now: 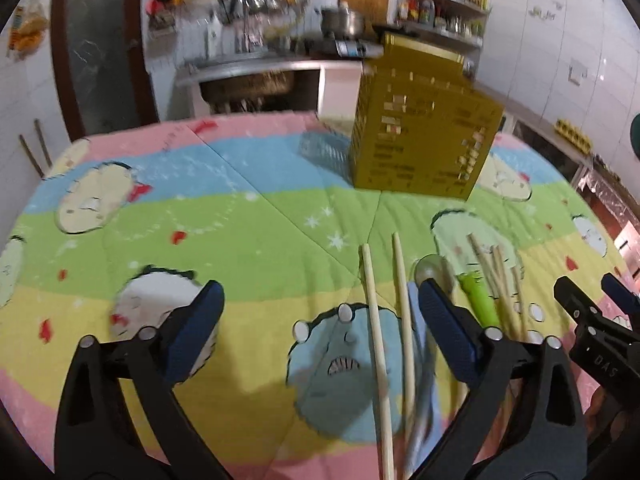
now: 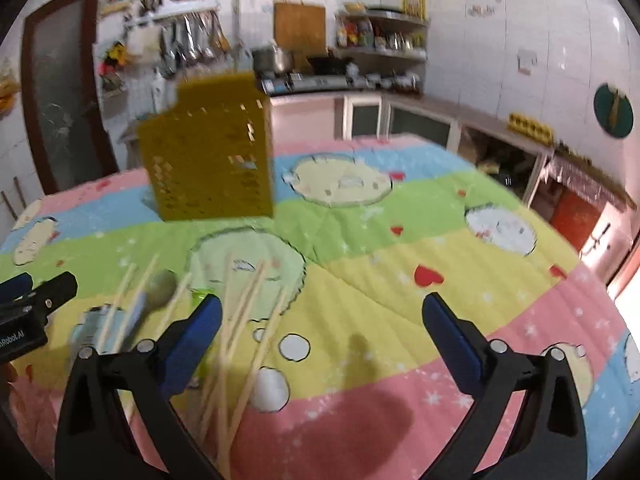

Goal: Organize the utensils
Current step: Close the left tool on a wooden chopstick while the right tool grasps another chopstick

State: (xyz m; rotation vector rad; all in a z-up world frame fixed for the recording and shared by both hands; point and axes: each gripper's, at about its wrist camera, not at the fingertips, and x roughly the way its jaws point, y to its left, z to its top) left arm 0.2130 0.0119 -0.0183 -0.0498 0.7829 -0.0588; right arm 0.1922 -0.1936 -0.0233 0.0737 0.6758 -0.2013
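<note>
A tall yellow perforated utensil holder (image 1: 424, 136) stands on the cartoon-print cloth; it also shows in the right wrist view (image 2: 210, 156). Two wooden chopsticks (image 1: 378, 340) lie between my left gripper's fingers, next to a blue-handled spoon (image 1: 426, 364) and a green-handled utensil (image 1: 478, 298). Several more chopsticks (image 2: 244, 320) lie fanned beside my right gripper's left finger. My left gripper (image 1: 320, 300) is open and empty above the cloth. My right gripper (image 2: 322, 316) is open and empty; it appears in the left wrist view (image 1: 592, 312). The left gripper shows at the right wrist view's edge (image 2: 28, 304).
The colourful quilted cloth (image 2: 400, 248) covers the whole table. Behind it are a kitchen counter with a pot (image 1: 342, 22), hanging utensils and shelves (image 2: 380, 40). A dark door (image 2: 56, 92) stands at the far left.
</note>
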